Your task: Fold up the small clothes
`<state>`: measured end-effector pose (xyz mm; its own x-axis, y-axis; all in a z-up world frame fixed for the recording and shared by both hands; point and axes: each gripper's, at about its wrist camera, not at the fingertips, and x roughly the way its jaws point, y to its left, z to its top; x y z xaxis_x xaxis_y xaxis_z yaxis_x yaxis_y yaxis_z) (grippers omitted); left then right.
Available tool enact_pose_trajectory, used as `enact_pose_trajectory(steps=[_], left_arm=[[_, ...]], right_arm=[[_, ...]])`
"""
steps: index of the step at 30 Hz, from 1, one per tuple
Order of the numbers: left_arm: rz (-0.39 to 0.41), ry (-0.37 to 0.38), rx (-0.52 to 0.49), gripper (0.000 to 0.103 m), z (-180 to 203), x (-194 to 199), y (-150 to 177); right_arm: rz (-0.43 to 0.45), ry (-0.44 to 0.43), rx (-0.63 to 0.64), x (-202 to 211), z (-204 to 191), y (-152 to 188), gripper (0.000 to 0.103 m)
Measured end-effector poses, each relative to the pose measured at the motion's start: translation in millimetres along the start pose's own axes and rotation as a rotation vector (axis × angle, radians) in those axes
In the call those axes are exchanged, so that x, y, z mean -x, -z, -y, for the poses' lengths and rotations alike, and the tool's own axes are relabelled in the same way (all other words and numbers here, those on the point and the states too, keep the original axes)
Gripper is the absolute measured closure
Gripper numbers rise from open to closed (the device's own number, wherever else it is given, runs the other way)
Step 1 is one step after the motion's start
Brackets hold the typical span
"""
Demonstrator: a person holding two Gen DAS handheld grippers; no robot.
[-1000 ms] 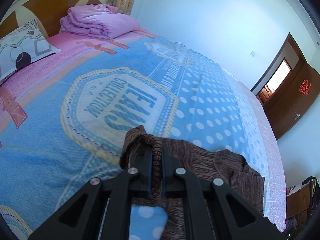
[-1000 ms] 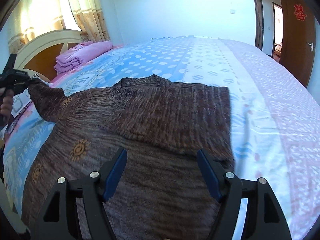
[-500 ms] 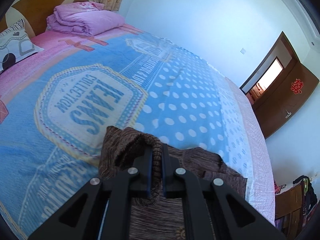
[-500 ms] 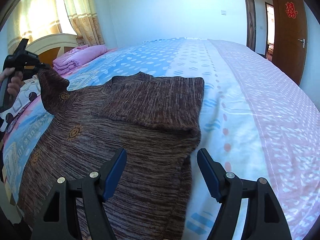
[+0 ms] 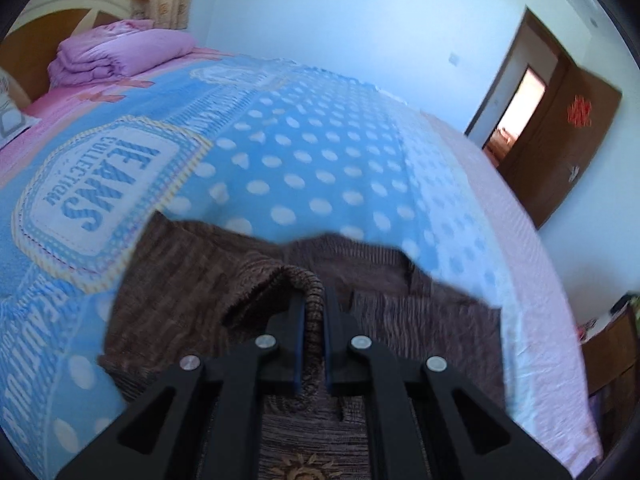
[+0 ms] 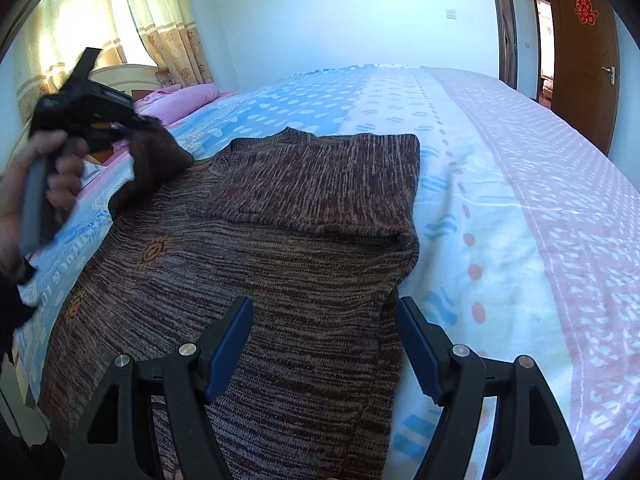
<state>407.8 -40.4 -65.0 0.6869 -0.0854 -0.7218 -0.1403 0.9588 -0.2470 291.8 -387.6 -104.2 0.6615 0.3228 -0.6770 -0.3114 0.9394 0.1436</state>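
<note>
A brown knit sweater (image 6: 280, 248) with small orange sun motifs lies flat on the bed; one sleeve is folded across its chest. My left gripper (image 5: 313, 300) is shut on the ribbed cuff of the other sleeve (image 5: 308, 280) and holds it just above the sweater's body (image 5: 420, 320). In the right wrist view the left gripper (image 6: 120, 128) appears at the left, held by a hand (image 6: 60, 172), with the lifted sleeve (image 6: 156, 160) hanging from it. My right gripper (image 6: 324, 308) stands open over the sweater's lower part, nothing between its fingers.
The bed cover (image 6: 500, 200) is blue with white dots, pink along the right side. A folded pink quilt (image 5: 120, 52) and a headboard (image 5: 72, 4) lie at the far end. Curtains (image 6: 160, 32) hang behind. A brown door (image 6: 580, 60) stands at the right.
The left gripper has carried the sleeve cuff from out over the bed in toward the sweater's body, dropping slightly. The right gripper shifted a little at first and stays open.
</note>
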Motion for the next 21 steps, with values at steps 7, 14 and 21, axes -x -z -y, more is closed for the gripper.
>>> enact_pose_trajectory(steps=[7, 14, 21], left_arm=[[-0.058, -0.079, -0.157, 0.086, 42, -40, 37], [0.087, -0.185, -0.368, 0.03, 11, 10, 55], [0.106, -0.496, -0.45, 0.011, -103, 21, 63]], right_arm=[[-0.017, 0.004, 0.03, -8, -6, 8, 0.029], [-0.011, -0.019, 0.017, -8, -1, 9, 0.029], [0.014, 0.008, 0.006, 2, -12, -10, 0.029]])
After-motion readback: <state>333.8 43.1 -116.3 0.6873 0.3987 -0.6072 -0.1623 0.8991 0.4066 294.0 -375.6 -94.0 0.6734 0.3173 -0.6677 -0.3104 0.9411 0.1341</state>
